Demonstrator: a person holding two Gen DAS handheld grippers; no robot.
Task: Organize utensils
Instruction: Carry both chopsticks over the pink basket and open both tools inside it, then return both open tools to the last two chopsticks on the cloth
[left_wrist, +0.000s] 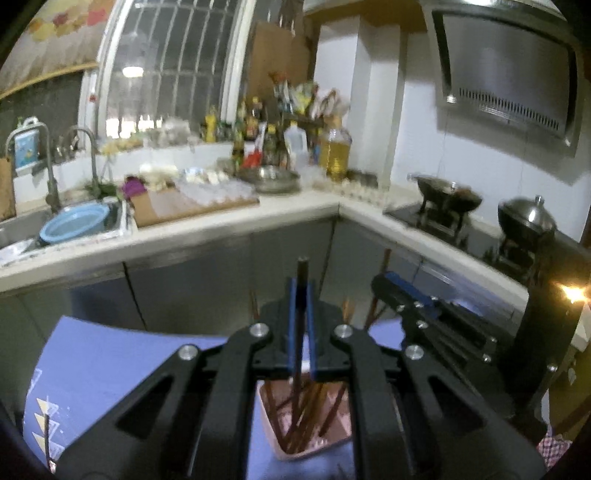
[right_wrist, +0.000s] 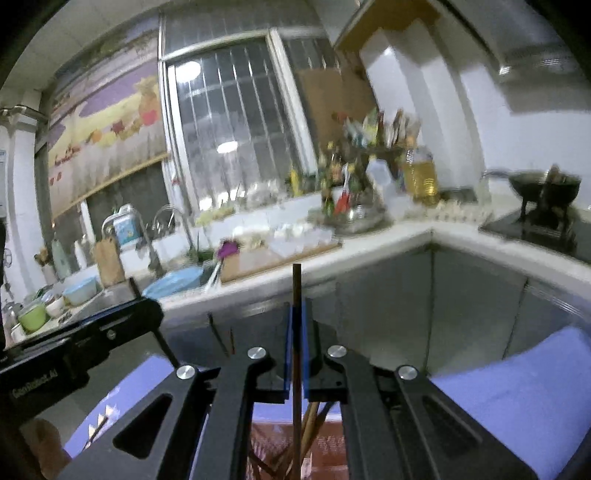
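In the left wrist view my left gripper (left_wrist: 303, 286) is shut on a dark chopstick (left_wrist: 303, 267) that stands upright between the blue pads. Below it a pink holder (left_wrist: 328, 443) with several brown chopsticks sits on a purple mat (left_wrist: 110, 362). My right gripper (left_wrist: 388, 284) shows at the right with a reddish chopstick (left_wrist: 385, 262) in it. In the right wrist view my right gripper (right_wrist: 297, 308) is shut on a thin dark chopstick (right_wrist: 296, 284). The holder (right_wrist: 332, 439) lies under it, and my left gripper (right_wrist: 144, 306) is at the left.
A white L-shaped counter (left_wrist: 288, 210) runs behind, above grey cabinet doors. It carries a sink with a blue basin (left_wrist: 74, 223), a cutting board (left_wrist: 177, 206), bottles and an oil jug (left_wrist: 334, 149). A wok (left_wrist: 448, 195) and a lidded pot (left_wrist: 526, 218) sit on the stove.
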